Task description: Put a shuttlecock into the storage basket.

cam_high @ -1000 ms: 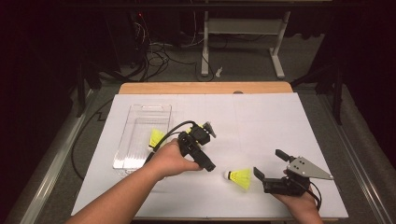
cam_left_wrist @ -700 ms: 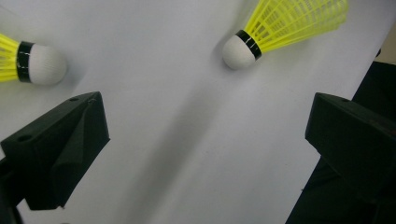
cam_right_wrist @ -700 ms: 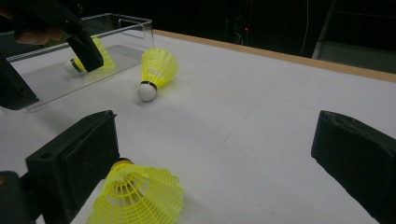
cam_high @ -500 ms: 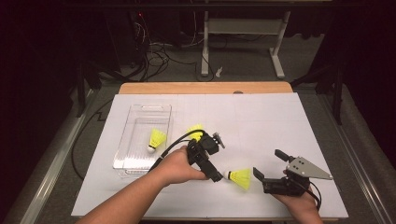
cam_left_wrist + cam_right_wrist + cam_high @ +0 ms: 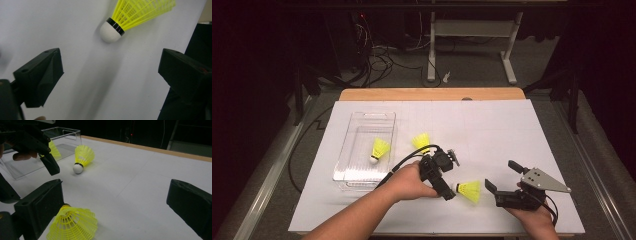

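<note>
Beyond the left tongs (image 5: 110,75), one shuttlecock's cork (image 5: 110,31) shows.

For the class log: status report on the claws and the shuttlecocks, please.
Left claw open, closing in on near shuttlecock. Right claw open, idle beside it. One shuttlecock in clear tray, another loose on the table. Nothing in the way.
</note>
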{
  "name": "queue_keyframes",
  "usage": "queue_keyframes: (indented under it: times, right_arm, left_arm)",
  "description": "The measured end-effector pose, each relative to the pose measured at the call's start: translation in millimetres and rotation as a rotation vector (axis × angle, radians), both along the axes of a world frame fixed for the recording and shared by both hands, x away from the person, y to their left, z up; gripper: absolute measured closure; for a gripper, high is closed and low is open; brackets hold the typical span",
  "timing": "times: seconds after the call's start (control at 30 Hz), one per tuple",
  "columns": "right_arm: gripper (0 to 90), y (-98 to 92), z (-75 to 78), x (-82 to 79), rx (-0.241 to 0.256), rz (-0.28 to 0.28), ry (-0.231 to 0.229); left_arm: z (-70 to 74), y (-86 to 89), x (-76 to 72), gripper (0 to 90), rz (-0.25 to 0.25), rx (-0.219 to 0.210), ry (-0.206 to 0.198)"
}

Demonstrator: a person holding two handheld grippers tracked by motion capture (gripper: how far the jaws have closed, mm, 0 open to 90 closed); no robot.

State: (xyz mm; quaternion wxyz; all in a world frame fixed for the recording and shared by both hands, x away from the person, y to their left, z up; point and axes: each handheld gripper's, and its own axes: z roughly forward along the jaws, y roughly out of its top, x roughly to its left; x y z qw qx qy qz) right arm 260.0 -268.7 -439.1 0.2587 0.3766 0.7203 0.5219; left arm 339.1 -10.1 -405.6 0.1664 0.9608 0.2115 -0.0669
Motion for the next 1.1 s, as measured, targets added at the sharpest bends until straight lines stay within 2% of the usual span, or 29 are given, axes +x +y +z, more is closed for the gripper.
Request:
queue_keyframes:
  times: [0.07,0.33,0.5,0.77,1.1]
  right_arm:
    - [1.5,-0.2,0.1,-0.1,-0.001,0.001,0.002]
    - [1.9,-1.4,0.5,-0.4,0.003,0.0,0.002]
    - [2.4,-1.8,0.2,0.0,0.007,0.004,0.006]
    - [2.7,-1.4,-0.1,0.1,0.006,0.008,0.006]
    - [2.8,-1.0,-0.5,0.3,0.004,0.01,0.006]
  left_arm:
    - [-2.1,-2.4,0.5,10.6,-0.008,-0.013,0.008]
    - [-13.4,-12.5,1.5,20.2,-0.043,-0.006,-0.015]
    - [-19.3,-16.2,4.0,27.9,-0.051,-0.003,-0.016]
    - [-23.6,-20.4,4.6,42.1,-0.082,-0.001,-0.03]
    - [-27.8,-26.5,5.7,43.4,-0.088,0.01,-0.037]
